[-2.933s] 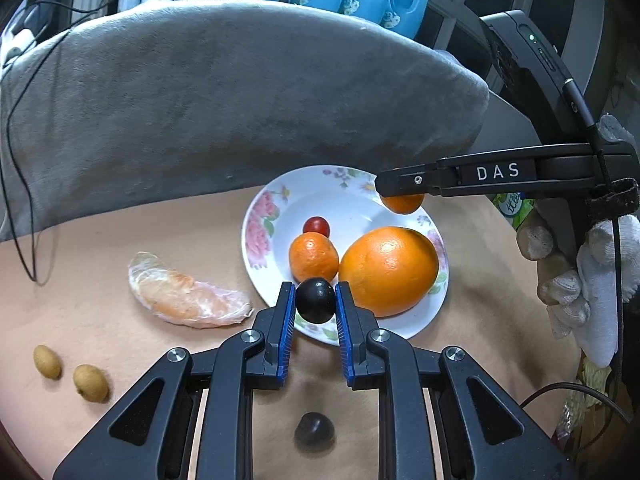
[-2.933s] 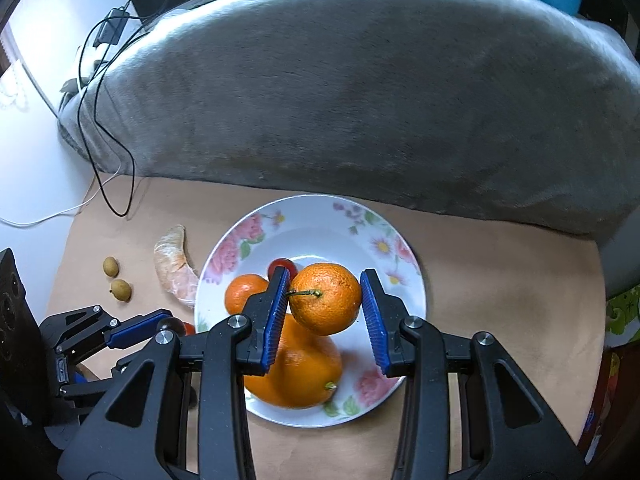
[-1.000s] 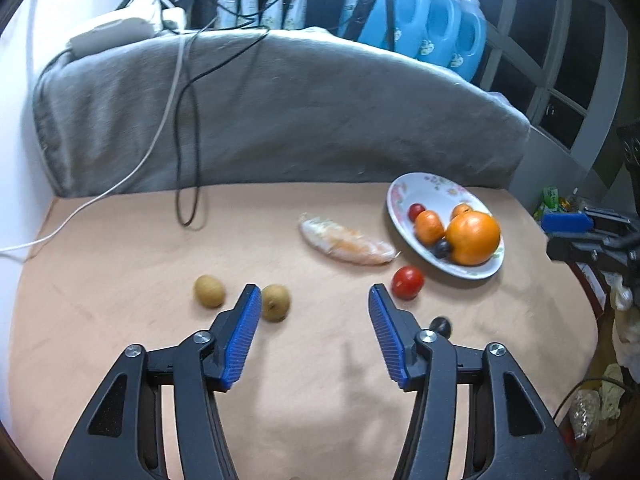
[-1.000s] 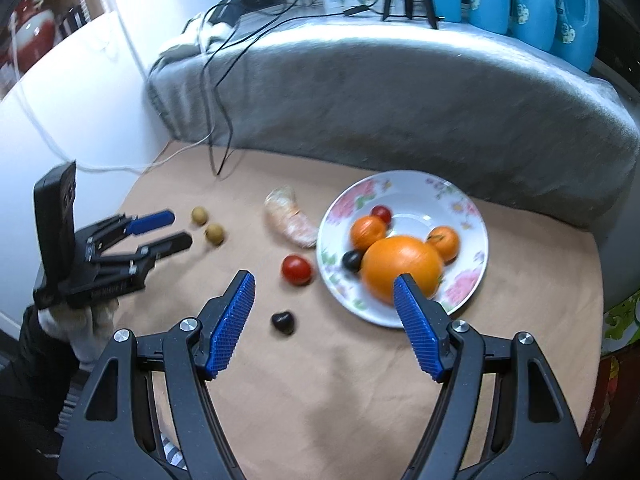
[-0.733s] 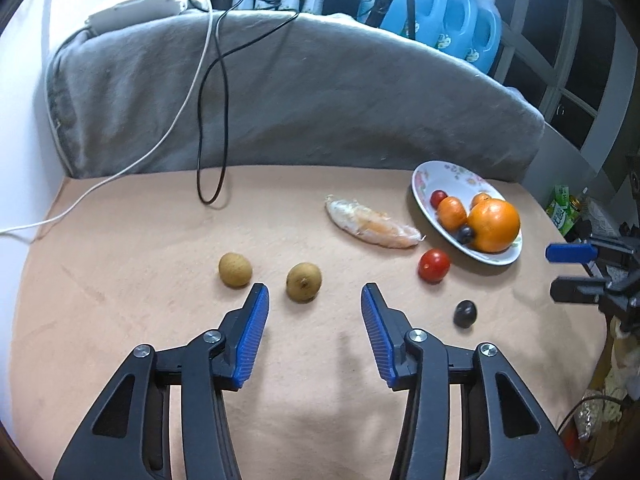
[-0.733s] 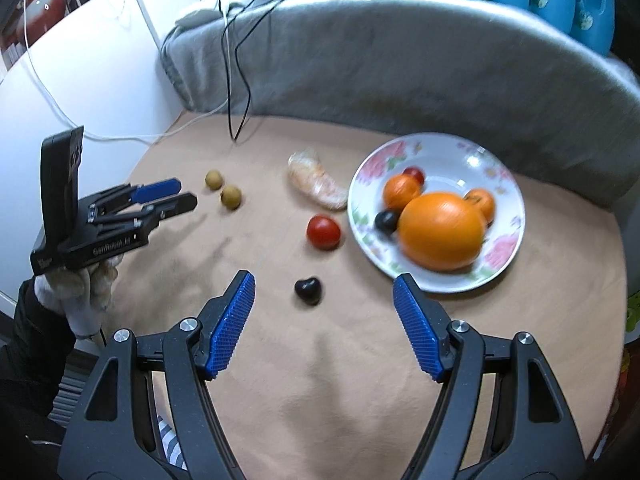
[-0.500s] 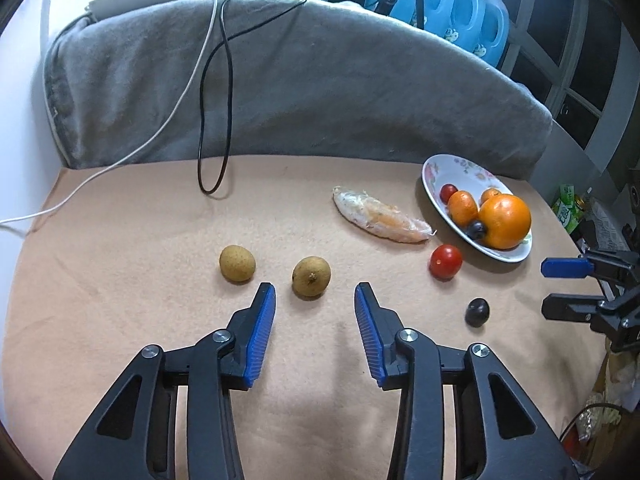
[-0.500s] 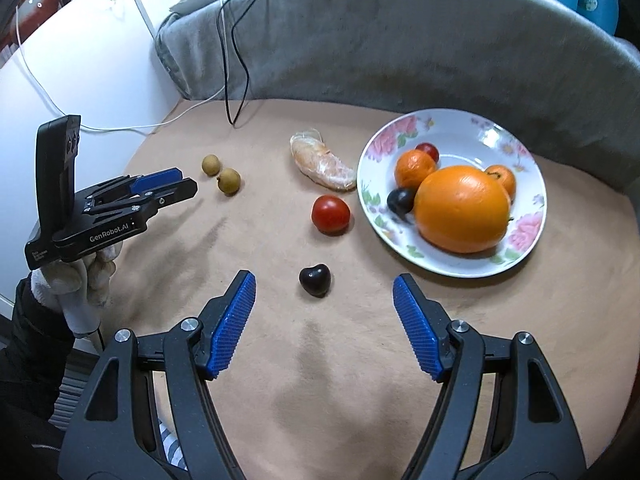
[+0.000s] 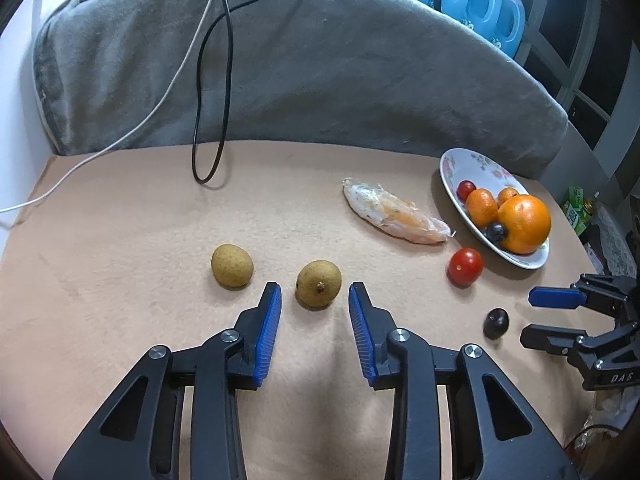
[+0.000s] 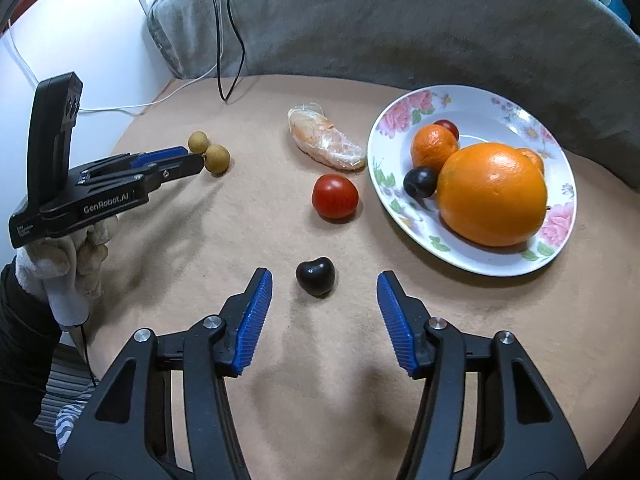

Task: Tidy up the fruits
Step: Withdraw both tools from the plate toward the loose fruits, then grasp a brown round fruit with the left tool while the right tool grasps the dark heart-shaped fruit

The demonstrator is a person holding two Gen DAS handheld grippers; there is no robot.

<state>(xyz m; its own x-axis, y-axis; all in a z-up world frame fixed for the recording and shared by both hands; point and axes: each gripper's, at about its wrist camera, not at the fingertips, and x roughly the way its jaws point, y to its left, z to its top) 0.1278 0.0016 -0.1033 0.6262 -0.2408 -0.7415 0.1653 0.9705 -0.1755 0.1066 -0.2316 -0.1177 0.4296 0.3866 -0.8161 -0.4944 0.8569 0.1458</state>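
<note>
My left gripper (image 9: 315, 295) is open, its blue fingertips on either side of a brown longan (image 9: 319, 289) without touching it; a second longan (image 9: 232, 266) lies to its left. My right gripper (image 10: 324, 284) is open just short of a dark cherry (image 10: 315, 276) on the tan table. A floral plate (image 10: 560, 240) holds a large orange (image 10: 492, 199), two mandarins, a small red fruit and a dark cherry (image 10: 420, 182). A red tomato (image 10: 335, 196) and a wrapped peeled mandarin piece (image 10: 326, 143) lie left of the plate.
A grey blanket (image 9: 320, 80) with black and white cables (image 9: 212, 92) runs along the table's far edge. Blue detergent bottles (image 9: 472, 4) stand behind it. The left gripper also shows in the right wrist view (image 10: 196, 162), by the longans (image 10: 216, 158).
Both grippers have dropped closer to the table. The left one has narrowed around the nearer longan. The right one has come up to the dark cherry.
</note>
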